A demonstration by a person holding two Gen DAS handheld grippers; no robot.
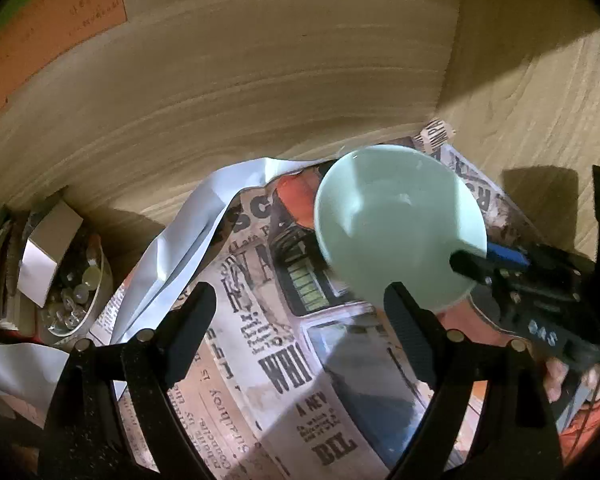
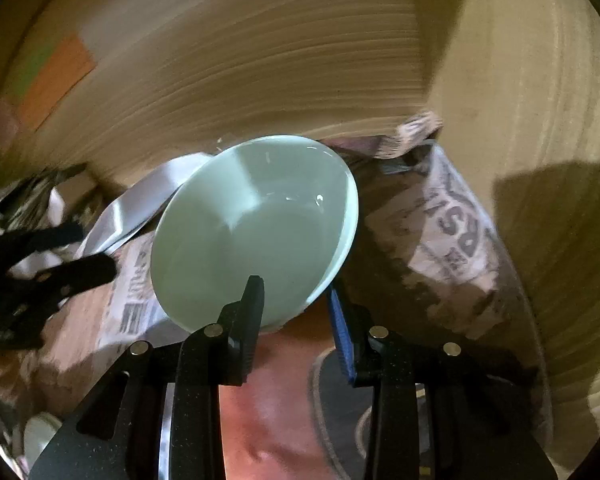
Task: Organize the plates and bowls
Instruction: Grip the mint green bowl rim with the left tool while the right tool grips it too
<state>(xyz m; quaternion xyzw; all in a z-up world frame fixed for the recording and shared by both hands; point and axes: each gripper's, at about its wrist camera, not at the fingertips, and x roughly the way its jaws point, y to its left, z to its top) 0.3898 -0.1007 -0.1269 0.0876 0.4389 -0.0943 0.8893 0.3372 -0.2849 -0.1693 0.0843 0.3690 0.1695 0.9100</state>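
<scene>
Bowl (image 2: 256, 228), pale green, is tilting above the newspaper (image 1: 252, 320), its near rim pinched by the right hand-held gripper (image 2: 296, 300). Left hand-held gripper (image 1: 300, 320) is hanging wide open just beside it, maybe not touching.

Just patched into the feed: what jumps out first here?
A pale green bowl, tilted, fills the middle, its near rim pinched by the right gripper. Under it lies newspaper lining a wooden shelf. The left gripper hovers beside it, jaws wide, holding nothing.
</scene>
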